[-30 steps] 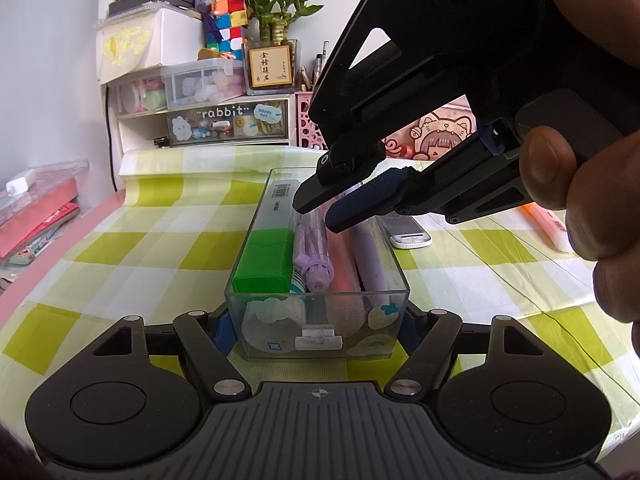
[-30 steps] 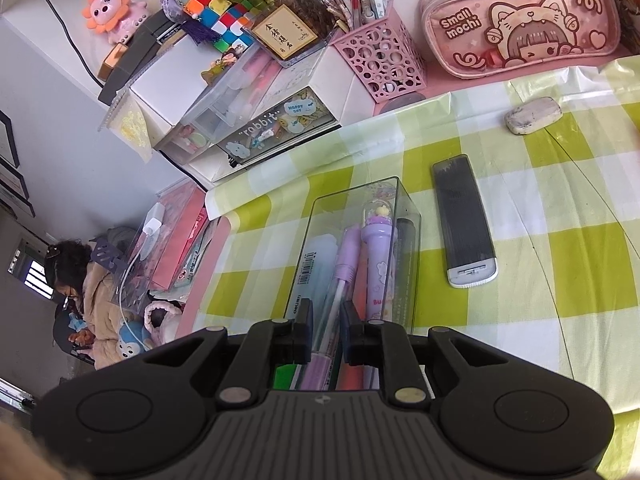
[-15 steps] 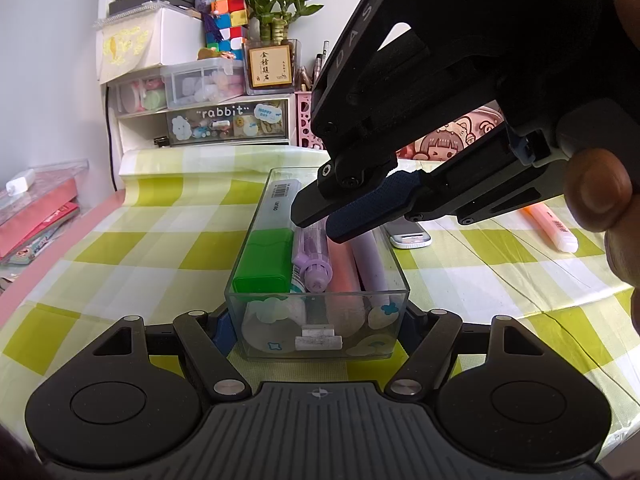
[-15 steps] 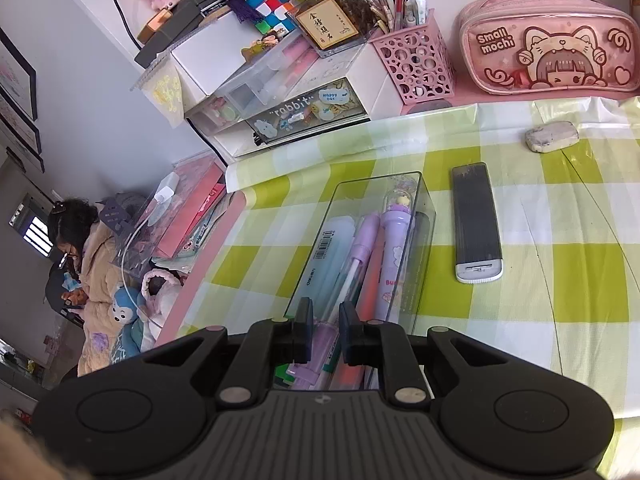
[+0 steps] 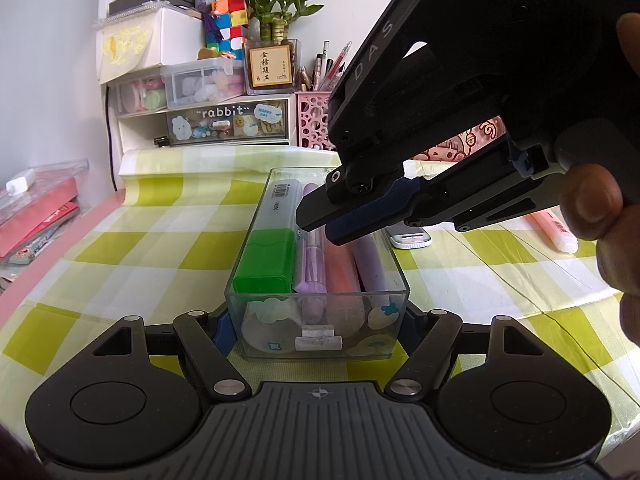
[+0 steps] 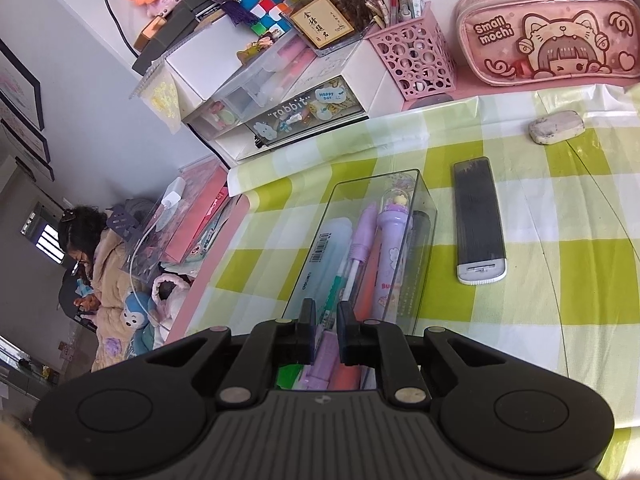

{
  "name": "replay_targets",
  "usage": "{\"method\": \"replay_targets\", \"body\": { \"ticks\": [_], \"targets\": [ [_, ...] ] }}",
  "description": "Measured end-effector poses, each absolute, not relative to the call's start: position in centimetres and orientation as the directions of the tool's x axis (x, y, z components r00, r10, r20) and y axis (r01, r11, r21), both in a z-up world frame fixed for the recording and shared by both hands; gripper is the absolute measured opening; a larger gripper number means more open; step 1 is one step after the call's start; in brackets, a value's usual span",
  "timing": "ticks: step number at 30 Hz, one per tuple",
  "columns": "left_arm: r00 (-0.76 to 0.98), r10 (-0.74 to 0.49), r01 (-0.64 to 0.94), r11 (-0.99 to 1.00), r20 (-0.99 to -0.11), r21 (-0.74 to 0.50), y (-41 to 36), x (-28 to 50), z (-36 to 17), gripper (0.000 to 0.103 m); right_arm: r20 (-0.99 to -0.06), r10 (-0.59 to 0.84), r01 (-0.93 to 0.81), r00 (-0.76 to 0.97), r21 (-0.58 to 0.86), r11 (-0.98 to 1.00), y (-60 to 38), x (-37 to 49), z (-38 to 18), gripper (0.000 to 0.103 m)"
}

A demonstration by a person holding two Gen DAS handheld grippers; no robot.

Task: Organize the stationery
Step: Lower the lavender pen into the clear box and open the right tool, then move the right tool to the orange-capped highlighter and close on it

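Left claw grips clear box — right claw closed above.

The far halves of the pens in the clear box are covered by the right gripper in the left wrist view. The left gripper's fingertips are hidden behind the box walls. The pink highlighter is partly masked by a hand. The box's near end is cut off in the right wrist view
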State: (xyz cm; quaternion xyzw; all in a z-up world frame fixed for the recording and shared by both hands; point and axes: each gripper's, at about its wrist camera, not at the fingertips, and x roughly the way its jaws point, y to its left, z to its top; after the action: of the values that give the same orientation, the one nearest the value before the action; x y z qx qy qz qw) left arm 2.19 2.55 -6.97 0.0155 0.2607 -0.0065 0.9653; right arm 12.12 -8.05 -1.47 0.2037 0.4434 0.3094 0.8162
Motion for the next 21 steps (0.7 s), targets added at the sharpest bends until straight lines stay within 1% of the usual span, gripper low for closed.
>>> {"method": "replay_targets", "body": {
  "ticks": [5, 10, 15, 21],
  "targets": [
    [0.864, -0.005, 0.021, 0.999, -0.503, 0.027, 2.6, 2.2, -7.0, 0.073, -0.557, 0.691, -0.317, 0.461, 0.624, 0.714, -10.0, 11.7, -0.5, 0.003],
    [0.864, -0.005, 0.021, 0.999, -0.504, 0.026, 2.6, 2.2, -7.0, 0.073, -0.538, 0.612, -0.267, 0.579, 0.584, 0.766, -13.7, 11.4, 1.2, 0.003],
    [0.864, -0.005, 0.021, 0.999, -0.504, 0.026, 2.6, 2.2, -7.0, 0.073, -0.568, 0.479, -0.133, 0.670, 0.543, 0.829, -17.9, 11.7, 1.0, 0.004],
    [0.864, -0.004, 0.020, 0.999, -0.504, 0.026, 2.6, 2.2, -7.0, 0.073, -0.619, 0.351, -0.038, 0.702, 0.460, 0.887, -20.5, 12.2, 0.1, 0.005]
  ]
}}
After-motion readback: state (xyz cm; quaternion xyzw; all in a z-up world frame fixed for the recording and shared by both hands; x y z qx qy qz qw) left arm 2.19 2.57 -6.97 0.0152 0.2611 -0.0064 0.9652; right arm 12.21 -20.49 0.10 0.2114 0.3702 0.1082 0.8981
